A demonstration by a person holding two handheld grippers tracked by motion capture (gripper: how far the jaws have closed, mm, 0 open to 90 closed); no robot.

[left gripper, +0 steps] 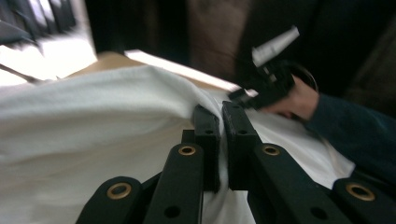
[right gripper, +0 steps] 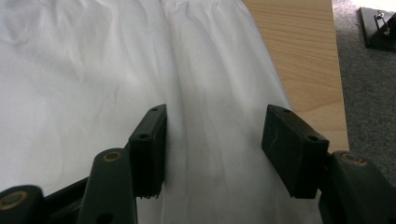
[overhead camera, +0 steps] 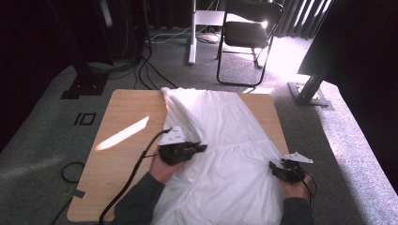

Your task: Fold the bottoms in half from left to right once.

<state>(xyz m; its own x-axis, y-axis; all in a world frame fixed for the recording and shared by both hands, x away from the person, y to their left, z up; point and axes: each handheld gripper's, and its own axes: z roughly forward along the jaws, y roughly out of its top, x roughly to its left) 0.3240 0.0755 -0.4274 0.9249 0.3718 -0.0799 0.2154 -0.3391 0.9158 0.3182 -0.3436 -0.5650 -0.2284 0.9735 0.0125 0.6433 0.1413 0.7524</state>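
Left gripper [overhead camera: 199, 148] clamps white cloth [overhead camera: 225, 140] fold | right gripper [overhead camera: 277, 168] agape at cloth's right edge

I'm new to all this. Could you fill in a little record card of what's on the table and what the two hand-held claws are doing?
Surface: wooden table
Main item: white garment, spread over the table's middle and right
Left gripper: shut on a fold of the white garment, lifting it over the cloth
Right gripper: open, jaws apart above the garment near its right edge
Background: black folding chair, grey carpet
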